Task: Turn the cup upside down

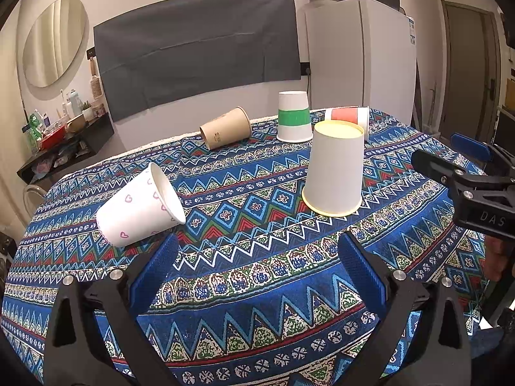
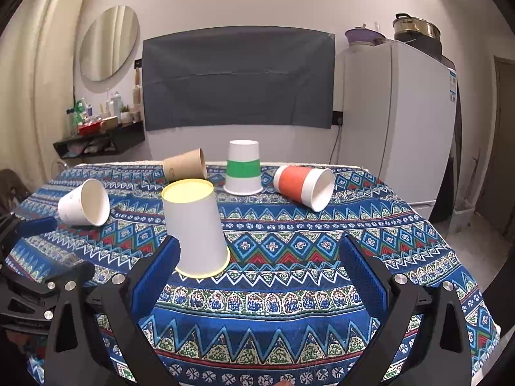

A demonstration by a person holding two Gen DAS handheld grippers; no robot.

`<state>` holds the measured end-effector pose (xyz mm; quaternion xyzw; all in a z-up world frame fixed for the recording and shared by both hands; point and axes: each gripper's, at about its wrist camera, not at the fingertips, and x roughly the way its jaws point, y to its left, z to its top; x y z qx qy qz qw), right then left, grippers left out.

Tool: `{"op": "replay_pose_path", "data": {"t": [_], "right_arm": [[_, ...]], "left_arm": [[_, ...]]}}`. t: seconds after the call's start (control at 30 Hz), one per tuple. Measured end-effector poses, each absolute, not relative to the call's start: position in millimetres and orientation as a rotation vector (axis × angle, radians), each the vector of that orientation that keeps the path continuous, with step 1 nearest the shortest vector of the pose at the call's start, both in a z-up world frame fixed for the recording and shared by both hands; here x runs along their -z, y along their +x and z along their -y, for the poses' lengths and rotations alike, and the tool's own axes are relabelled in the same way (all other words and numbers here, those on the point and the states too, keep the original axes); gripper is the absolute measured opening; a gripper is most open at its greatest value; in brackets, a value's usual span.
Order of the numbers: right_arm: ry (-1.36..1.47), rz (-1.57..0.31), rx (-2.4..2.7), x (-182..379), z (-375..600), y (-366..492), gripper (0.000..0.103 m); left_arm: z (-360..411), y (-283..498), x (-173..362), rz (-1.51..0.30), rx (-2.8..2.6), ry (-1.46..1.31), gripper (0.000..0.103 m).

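A white cup with a yellow rim (image 1: 334,170) (image 2: 196,228) stands upside down mid-table. A green-banded cup (image 1: 293,117) (image 2: 243,168) stands upside down behind it. A heart-print cup (image 1: 141,206) (image 2: 85,203), a brown cup (image 1: 225,128) (image 2: 185,164) and an orange cup (image 1: 349,115) (image 2: 304,186) lie on their sides. My left gripper (image 1: 257,263) is open and empty, the heart cup just beyond its left finger. My right gripper (image 2: 257,267) is open and empty, its left finger beside the yellow-rimmed cup; it also shows in the left wrist view (image 1: 463,167).
The table wears a blue patterned cloth (image 1: 257,305) (image 2: 289,305). A white fridge (image 1: 360,58) (image 2: 396,122) stands behind the table's far right. A cluttered black shelf (image 1: 61,148) (image 2: 99,141) hangs on the wall at the left.
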<state>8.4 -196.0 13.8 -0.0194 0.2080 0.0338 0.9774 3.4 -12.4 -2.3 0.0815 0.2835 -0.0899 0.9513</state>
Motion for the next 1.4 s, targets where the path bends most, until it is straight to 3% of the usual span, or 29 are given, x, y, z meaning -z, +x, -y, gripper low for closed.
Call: {"op": "replay_pose_path", "data": {"t": [1.4], "right_arm": [[-0.094,-0.421,-0.071,-11.7,186.9,7.8,0.095]], "left_arm": [[10.0,0.5,-0.1,-0.556,0.202,0.144,0.097]]}}
